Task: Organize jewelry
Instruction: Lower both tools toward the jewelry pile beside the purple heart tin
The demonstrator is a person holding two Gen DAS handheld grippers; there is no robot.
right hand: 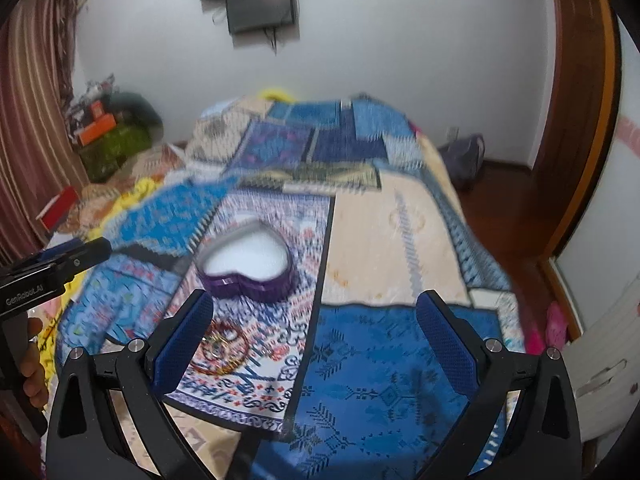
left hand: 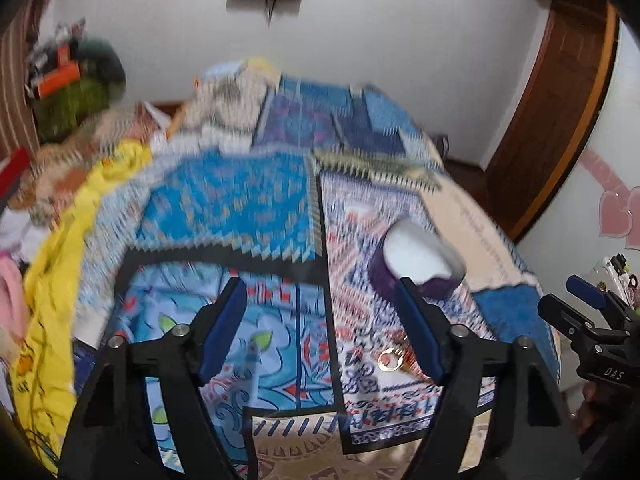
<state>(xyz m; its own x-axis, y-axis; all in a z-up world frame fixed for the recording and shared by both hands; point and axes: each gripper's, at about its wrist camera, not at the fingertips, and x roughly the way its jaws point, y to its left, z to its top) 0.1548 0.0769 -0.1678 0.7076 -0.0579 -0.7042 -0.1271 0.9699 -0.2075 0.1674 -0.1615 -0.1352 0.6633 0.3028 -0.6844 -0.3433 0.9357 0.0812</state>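
A purple heart-shaped box [right hand: 246, 266] with a white inside stands open on the patchwork bedspread; it also shows in the left wrist view [left hand: 416, 260]. Thin gold and red bangles [right hand: 224, 348] lie on the spread just in front of it, by my right gripper's left finger. In the left wrist view a gold ring [left hand: 391, 359] and bangles lie beside my left gripper's right finger. My left gripper [left hand: 320, 332] is open and empty above the spread. My right gripper [right hand: 316, 344] is open and empty, to the right of the bangles.
The bed [right hand: 400, 220] fills the middle, with a yellow cloth [left hand: 60, 264] along its left side. Clutter and boxes [right hand: 108, 128] stand at the far left by a curtain. A wooden door frame [right hand: 576, 120] and floor lie to the right.
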